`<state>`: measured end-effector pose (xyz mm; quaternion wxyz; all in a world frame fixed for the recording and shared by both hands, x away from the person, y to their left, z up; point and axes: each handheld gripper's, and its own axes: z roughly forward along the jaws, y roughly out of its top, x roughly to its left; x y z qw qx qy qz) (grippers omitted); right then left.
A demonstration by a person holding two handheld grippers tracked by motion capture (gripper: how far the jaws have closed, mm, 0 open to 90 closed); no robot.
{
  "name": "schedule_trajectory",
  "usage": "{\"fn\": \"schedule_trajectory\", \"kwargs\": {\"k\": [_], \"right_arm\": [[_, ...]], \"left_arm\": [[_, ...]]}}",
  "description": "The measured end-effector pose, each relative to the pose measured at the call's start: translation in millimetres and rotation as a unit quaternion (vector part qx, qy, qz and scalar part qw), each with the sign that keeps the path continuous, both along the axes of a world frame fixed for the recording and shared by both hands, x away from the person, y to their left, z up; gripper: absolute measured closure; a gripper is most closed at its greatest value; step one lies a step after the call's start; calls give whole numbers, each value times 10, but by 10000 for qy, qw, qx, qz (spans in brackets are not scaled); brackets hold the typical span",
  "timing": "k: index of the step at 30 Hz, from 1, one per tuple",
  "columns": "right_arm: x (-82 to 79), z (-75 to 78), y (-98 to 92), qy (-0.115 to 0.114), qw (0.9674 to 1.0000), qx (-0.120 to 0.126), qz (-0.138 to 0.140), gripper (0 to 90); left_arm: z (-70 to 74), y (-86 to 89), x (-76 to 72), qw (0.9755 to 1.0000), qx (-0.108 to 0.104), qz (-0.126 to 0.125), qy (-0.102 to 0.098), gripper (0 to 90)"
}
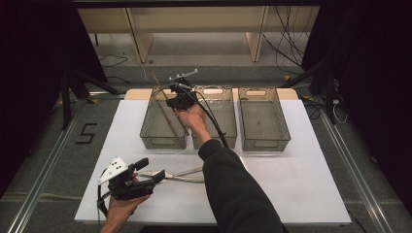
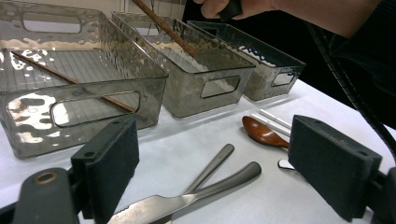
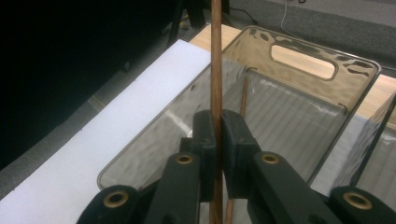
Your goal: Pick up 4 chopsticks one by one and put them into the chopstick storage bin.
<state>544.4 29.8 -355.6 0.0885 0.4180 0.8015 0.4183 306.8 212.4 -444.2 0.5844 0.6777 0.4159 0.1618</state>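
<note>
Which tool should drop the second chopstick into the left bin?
Right. The right tool is shut on the chopstick above the left bin, where another chopstick already lies. The left tool stands open near the table cutlery.

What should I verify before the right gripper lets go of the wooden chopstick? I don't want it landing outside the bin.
1. Grip: right gripper shut on the held chopstick, pads pressed on both sides. Ok.
2. Position: the gripper is over the left bin, going by the high view. Ok.
3. Bin contents: one other chopstick already lies in that bin, leaving room. Ok.
4. Lower tip inside the walls: hidden behind the jaws. Cannot tell.
5. Left gripper: open, low over the knife on the table, away from the bins. Ok.
</note>
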Motion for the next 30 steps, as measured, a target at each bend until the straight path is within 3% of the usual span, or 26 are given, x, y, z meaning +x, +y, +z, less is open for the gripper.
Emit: {"fn": "schedule_trajectory", "kwargs": {"k": [30], "right_arm": [[140, -142, 220, -66, 9996, -47, -262, 852]], "left_arm": [[3, 3, -3, 10000, -26, -19, 5, 159]]}}
